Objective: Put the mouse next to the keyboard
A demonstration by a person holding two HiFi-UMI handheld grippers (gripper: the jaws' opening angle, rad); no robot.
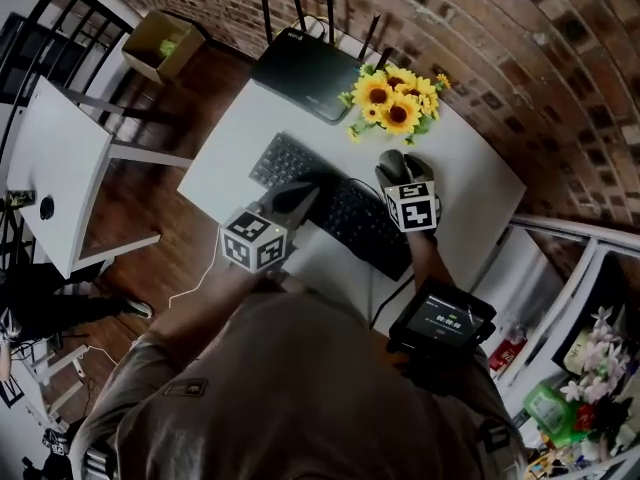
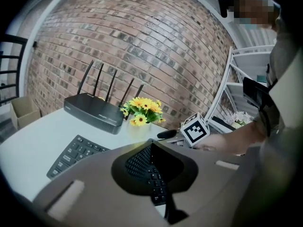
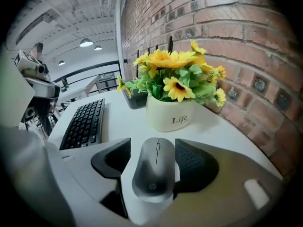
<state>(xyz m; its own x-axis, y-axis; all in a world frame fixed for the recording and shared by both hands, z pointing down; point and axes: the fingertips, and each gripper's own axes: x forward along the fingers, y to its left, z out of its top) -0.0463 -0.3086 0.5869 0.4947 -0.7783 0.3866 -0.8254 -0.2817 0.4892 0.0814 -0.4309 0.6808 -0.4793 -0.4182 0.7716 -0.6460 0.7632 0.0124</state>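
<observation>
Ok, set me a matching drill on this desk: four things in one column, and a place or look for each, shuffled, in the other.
Things:
1. mouse
2. keyboard
3. router
4. flower pot

Descriptions:
a. white, printed "Life", holding sunflowers
b. black box with its aerials up
c. lying between the parted jaws of the right gripper
d. black keys, flat, left of the mouse

Pairs: 1-c, 2-d, 3-b, 4-a

Dim, flat light in the head view — gripper views bend fisheye-round, corners black, ceiling lamps [image 3: 86, 42] glowing.
</observation>
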